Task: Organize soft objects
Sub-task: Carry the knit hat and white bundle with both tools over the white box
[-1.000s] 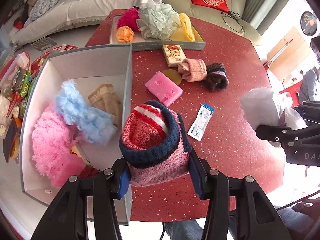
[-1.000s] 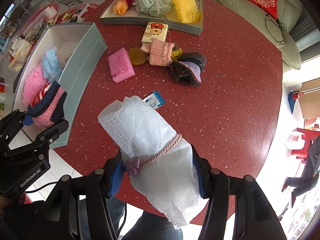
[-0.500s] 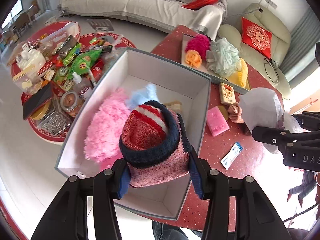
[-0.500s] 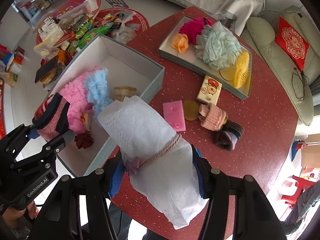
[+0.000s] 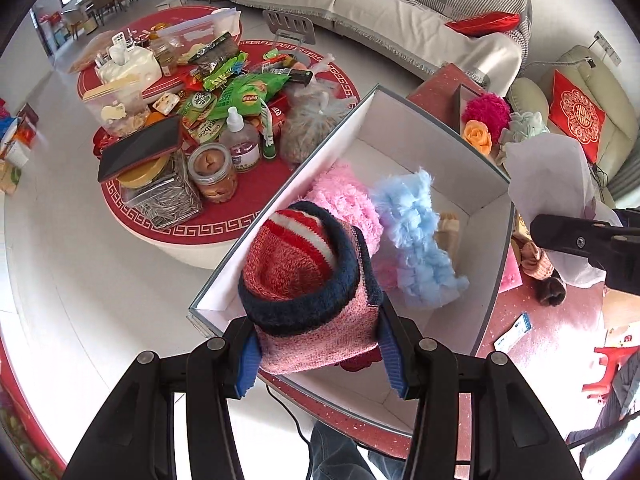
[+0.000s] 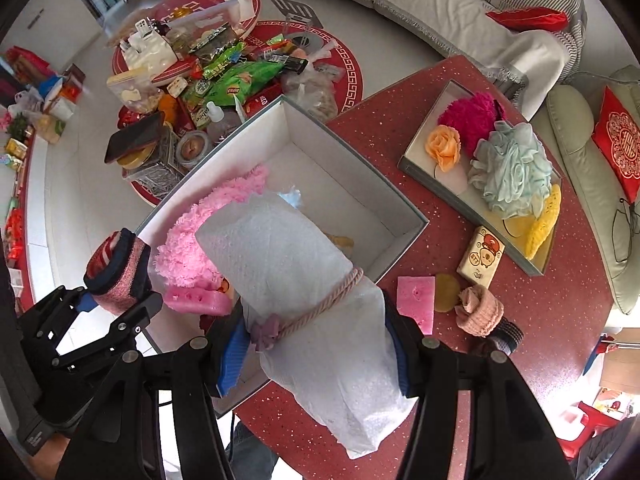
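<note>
The left gripper clamps a red-and-navy knitted hat, hiding part of the grey open box. The right gripper clamps a cord-tied white cloth bundle, covering the box contents. Both have shifted from the red table to above the box.

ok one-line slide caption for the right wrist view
Right tongs grip a cord-tied white cloth bundle above the grey box of fluffy items.

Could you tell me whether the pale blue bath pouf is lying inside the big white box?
No, the pale blue bath pouf sits in the shallow tray on the red table, apart from the big white box.
</note>
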### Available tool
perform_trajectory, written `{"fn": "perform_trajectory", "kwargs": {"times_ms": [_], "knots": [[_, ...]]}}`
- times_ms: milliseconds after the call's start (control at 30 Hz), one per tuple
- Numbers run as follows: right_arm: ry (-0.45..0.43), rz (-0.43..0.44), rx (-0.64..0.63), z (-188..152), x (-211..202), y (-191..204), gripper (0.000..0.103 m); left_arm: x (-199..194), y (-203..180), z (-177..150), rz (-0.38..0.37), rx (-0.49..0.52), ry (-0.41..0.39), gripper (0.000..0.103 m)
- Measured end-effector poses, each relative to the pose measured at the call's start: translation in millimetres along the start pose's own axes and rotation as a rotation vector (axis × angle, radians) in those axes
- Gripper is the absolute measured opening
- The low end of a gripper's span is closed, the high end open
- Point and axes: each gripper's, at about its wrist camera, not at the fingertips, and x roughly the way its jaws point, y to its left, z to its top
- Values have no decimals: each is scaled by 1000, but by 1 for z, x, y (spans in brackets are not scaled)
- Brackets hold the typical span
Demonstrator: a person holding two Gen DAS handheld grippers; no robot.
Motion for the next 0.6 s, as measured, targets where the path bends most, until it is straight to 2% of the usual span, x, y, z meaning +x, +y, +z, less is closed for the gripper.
{"fn": "perform_trajectory", "kwargs": {"times_ms": [600], "knots": [[49, 13, 45, 15, 36, -14, 62, 23, -23, 6, -15, 17, 60, 52]]}}
